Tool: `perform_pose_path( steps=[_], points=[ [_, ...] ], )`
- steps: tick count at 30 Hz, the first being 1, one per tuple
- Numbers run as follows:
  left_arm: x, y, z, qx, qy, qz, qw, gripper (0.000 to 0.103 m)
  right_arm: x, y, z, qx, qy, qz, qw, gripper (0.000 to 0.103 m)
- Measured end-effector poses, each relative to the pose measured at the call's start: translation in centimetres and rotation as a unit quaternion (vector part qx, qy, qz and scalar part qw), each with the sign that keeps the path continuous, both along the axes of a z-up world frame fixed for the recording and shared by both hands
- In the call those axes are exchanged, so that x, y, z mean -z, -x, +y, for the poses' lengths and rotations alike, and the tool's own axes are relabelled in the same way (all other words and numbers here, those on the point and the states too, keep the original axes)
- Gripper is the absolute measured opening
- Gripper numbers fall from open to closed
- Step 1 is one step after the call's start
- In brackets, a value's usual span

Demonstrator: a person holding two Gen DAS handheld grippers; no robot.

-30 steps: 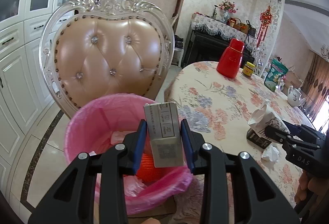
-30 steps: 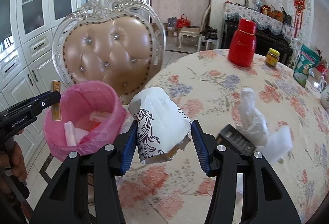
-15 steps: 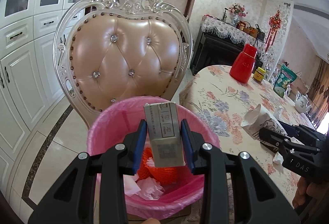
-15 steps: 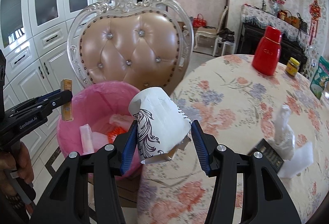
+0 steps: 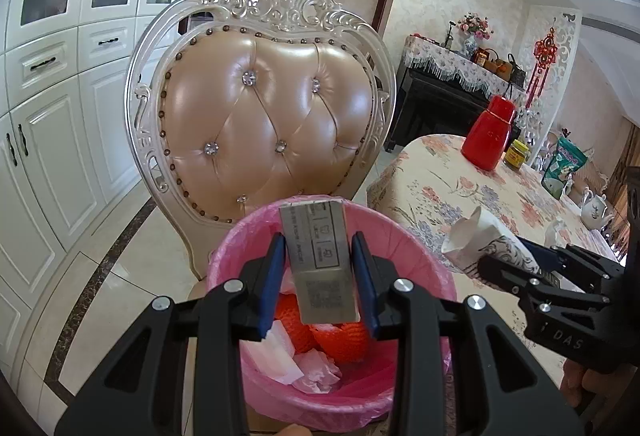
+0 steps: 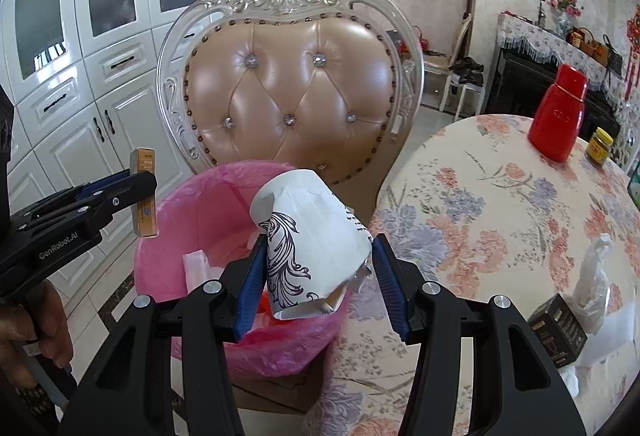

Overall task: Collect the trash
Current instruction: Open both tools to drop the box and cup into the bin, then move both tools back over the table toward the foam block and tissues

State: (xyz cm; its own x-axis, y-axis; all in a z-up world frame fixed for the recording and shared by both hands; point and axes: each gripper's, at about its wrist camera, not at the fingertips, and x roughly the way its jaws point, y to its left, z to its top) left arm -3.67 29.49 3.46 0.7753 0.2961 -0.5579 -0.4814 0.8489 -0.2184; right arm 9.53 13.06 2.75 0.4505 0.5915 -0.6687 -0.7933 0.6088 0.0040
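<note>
We see two fisheye views, each looking forward and down along own fingers, close above pink-lined bin [image 5: 260,236]. Both share bin, ornate chair [image 6: 292,84], floral table [image 6: 500,196]; each catches other gripper at frame edge.

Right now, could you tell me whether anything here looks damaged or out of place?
Yes: the paper cup in the right tongs is crushed and torn at its rim. On the table, a crumpled tissue lies beside a black box. The bin sits upright.
</note>
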Motion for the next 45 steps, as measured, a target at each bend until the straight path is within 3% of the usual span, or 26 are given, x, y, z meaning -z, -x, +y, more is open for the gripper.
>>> perform_pose_path(
  steps=[9, 11, 13, 17, 19, 23, 25, 45],
  points=[
    [-0.2, 0.6, 0.6, -0.004, 0.003, -0.006, 1.0000, 0.033, 0.5, 0.5, 1.7, -0.013, 0.006, 0.002, 1.000, 0.052],
    [-0.2, 0.8, 0.7, -0.006, 0.004, -0.007, 1.0000, 0.035, 0.5, 0.7, 2.0, -0.015, 0.007, 0.000, 1.000, 0.058],
    [-0.2, 1.0, 0.8, -0.008, 0.007, -0.009, 0.9999, 0.044, 0.6, 0.8, 2.1, -0.016, 0.010, -0.002, 1.000, 0.063],
    [-0.3, 1.3, 0.9, -0.013, 0.008, -0.012, 0.9998, 0.055, 0.6, 0.8, 2.1, -0.016, 0.010, -0.002, 1.000, 0.063],
    [-0.4, 1.4, 0.9, -0.018, 0.006, -0.014, 0.9997, 0.081, 0.6, 0.7, 1.9, -0.014, 0.010, -0.002, 1.000, 0.063],
    [-0.5, 1.3, 0.5, -0.018, 0.000, -0.013, 0.9997, 0.086, 0.6, 0.6, 1.3, -0.008, 0.009, -0.003, 1.000, 0.063],
    [-0.5, 1.1, 0.2, -0.018, -0.005, -0.010, 0.9998, 0.096, 0.5, 0.5, 0.9, -0.005, 0.008, -0.004, 1.000, 0.063],
    [-1.1, -2.1, -4.8, 0.029, -0.016, -0.002, 0.9994, 0.098, -0.1, -2.2, -7.1, 0.057, -0.011, -0.002, 0.998, 0.063]
  ],
)
